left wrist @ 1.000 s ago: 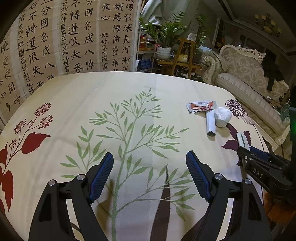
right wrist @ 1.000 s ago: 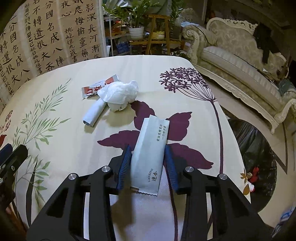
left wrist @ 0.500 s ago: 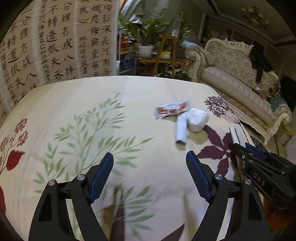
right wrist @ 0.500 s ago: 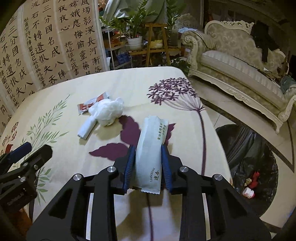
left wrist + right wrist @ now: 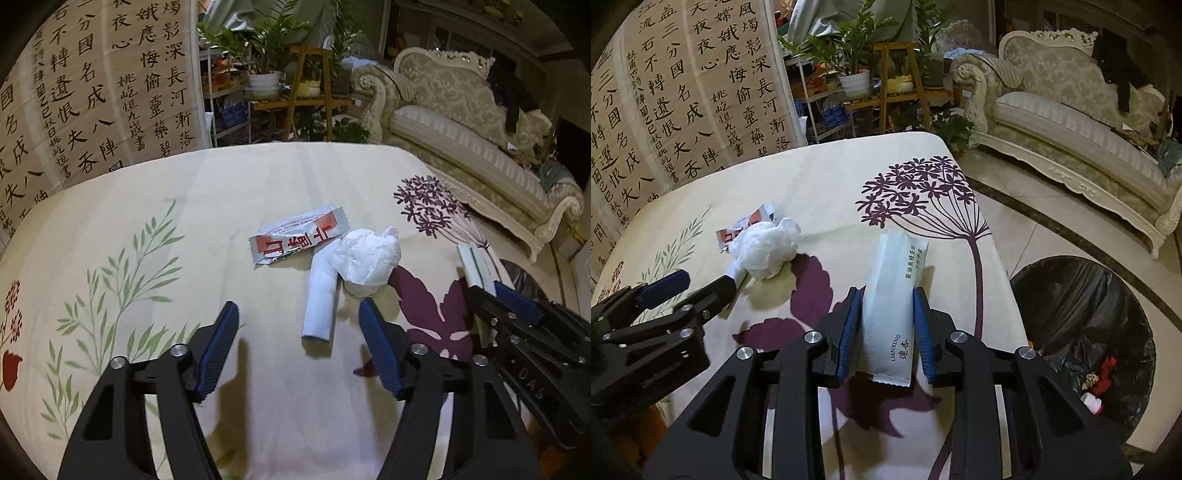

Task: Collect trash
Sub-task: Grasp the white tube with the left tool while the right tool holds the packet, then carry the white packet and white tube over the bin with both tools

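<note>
We see the right hand-held gripper (image 5: 886,325) clamping a pale sachet (image 5: 895,295) above the tabletop (image 5: 827,177). The left hand-held gripper (image 5: 299,325) is closing, nothing pinched; rolled white packet (image 5: 321,295) between its fingers, crumpled tissue (image 5: 365,258) and red-printed wrapper (image 5: 299,240) just beyond.

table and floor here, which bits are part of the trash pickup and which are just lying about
Part of the job:
- pale sachet, clamped in the right gripper
- paper roll, which the closing left gripper nears
- crumpled tissue
- red-and-silver wrapper
- black-lined bin on the floor

Just there:
- flowered tablecloth
- calligraphy screen
- potted plants
- sofa
</note>
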